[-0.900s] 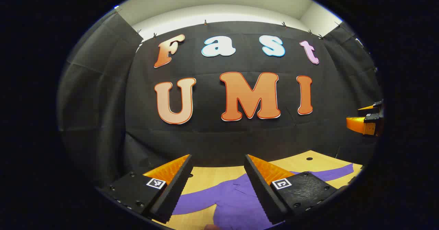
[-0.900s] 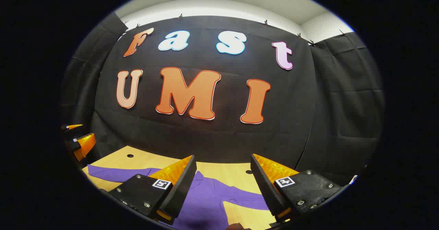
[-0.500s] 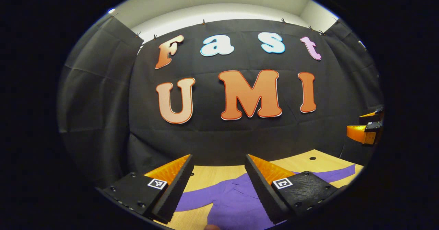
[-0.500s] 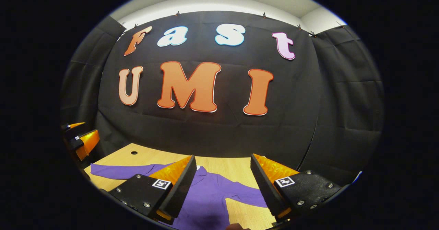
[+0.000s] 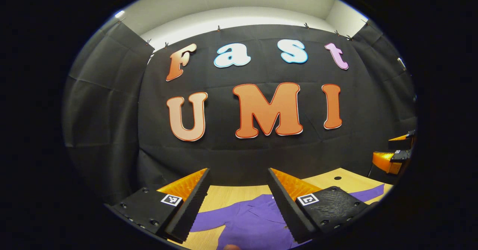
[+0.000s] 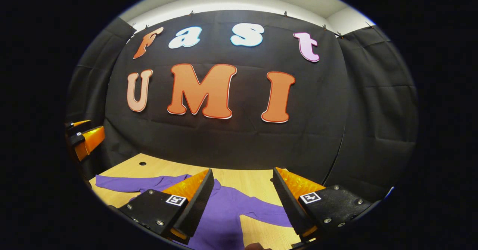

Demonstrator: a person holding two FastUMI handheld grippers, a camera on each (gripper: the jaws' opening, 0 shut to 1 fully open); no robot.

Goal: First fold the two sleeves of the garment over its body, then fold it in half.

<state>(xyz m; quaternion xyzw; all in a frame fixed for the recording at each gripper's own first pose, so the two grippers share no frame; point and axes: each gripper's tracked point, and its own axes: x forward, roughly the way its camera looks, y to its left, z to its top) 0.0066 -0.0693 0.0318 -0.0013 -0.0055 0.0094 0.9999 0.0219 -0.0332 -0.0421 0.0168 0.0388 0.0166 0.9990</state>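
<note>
Both jaws wide apart above garment (image 5: 250, 224), empty.

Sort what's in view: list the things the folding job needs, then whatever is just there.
For the job: purple garment, sleeves spread flat; left gripper, jaws apart; right gripper, jaws apart.

Just there: wooden table; booth wall cloth.

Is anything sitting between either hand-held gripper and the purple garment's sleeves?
Nothing visible. The purple garment lies flat on the wooden table with both sleeves spread out. The left hand-held gripper and the right hand-held gripper hang open above it, with bare tabletop around the cloth.
</note>
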